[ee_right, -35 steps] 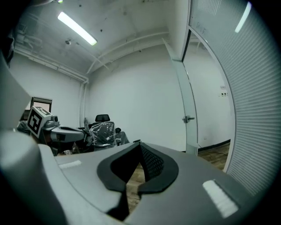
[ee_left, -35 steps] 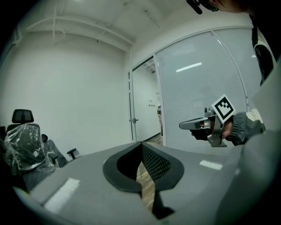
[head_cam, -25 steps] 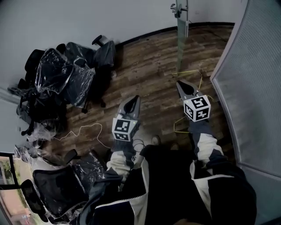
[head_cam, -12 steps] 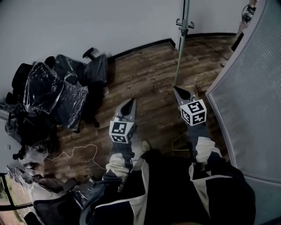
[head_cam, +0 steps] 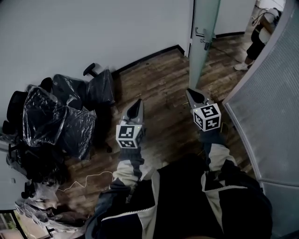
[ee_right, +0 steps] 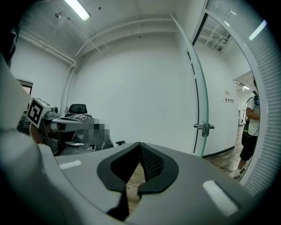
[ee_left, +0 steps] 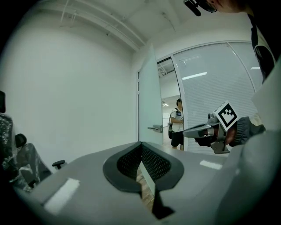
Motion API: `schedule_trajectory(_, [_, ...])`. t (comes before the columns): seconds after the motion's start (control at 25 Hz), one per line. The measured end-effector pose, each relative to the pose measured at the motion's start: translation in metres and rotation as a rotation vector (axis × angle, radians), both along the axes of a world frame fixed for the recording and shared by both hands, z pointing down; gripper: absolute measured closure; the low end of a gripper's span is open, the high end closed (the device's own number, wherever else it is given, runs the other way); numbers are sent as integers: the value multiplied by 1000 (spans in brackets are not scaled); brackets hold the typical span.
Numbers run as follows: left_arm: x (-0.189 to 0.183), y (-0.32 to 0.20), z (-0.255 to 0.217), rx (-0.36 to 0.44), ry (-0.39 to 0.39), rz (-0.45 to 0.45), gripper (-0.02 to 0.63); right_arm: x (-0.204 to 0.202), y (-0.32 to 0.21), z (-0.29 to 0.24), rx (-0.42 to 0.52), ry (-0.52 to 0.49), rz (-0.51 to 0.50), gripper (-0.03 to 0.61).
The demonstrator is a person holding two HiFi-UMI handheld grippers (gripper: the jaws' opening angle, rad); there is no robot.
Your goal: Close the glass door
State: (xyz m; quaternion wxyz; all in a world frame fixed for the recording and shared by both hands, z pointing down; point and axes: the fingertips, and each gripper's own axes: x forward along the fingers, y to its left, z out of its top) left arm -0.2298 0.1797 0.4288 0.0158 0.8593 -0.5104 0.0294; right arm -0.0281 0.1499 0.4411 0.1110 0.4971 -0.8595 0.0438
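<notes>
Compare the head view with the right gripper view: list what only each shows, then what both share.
Head view only: the marker cube on the right gripper and the sleeve behind it. Right gripper view only: the ceiling light strip and that gripper's shut jaws up close. Both: the open glass door with its handle, the plastic-wrapped chairs, the left gripper and a bystander beyond the door.

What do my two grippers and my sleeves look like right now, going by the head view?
Both are grey and taper to a narrow point. The left gripper and right gripper each carry a white cube with black square markers behind the jaws. The jaw insides are lined with black mesh pads. The sleeves are dark with white panels. No cables show on either gripper.
</notes>
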Motion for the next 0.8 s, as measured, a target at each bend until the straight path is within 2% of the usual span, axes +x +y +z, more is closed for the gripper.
schedule_trajectory(0.28, [8, -59, 7, -13, 7, -21, 611, 10, -57, 4, 4, -7, 9, 574])
schedule_trajectory(0.48, [17, -119, 17, -32, -14, -40, 611, 16, -125, 18, -11, -46, -6, 574])
schedule_trajectory(0.8, [71, -243, -3, -49, -37, -71, 611, 35, -248, 5, 2, -68, -87, 574])
